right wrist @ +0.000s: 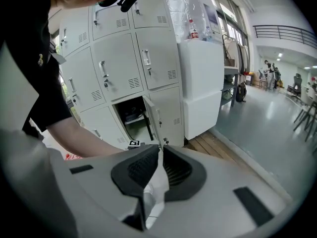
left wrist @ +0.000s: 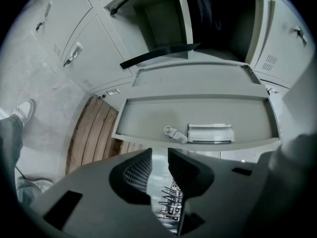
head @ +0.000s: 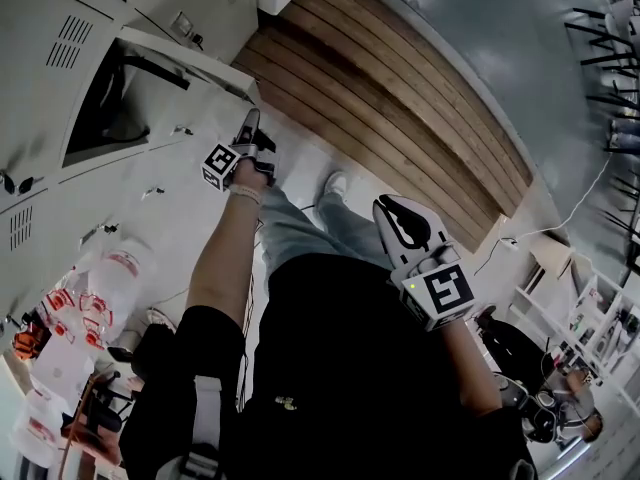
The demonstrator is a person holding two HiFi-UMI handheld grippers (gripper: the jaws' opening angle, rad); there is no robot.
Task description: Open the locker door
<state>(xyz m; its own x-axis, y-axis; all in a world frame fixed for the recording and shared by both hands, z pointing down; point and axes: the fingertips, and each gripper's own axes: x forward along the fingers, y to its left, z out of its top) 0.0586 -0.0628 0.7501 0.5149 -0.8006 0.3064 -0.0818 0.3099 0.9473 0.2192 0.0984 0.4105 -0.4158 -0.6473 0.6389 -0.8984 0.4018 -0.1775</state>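
The grey sheet-metal locker door (head: 190, 56) stands swung out from its dark compartment (head: 120, 108) in the upper left of the head view, so the opening looks largely done. In the left gripper view the door (left wrist: 198, 115) runs across the middle of the frame with its inner face showing. That face carries a small metal latch cam (left wrist: 171, 131) and, just right of it, a pale rectangular plate (left wrist: 210, 133).

The left tongs (left wrist: 159, 152) sit just below the door's near edge. Their jaws are apart with a clear gap and only the distant floor shows between them, so they grip nothing. In the head view the left tongs (head: 255, 133) lie close under the door's free corner, and whether they touch it cannot be told. The right tongs (head: 395, 213) are at centre right, well apart from the lockers. In their own view the right tongs (right wrist: 159, 150) are only slightly parted and empty.

The door should be light and stiff and swing freely on its hinges. Its painted steel is probably slick, so the folded lip along the free edge is the likeliest hold, pinched across its thin section. The latch is the alternative.
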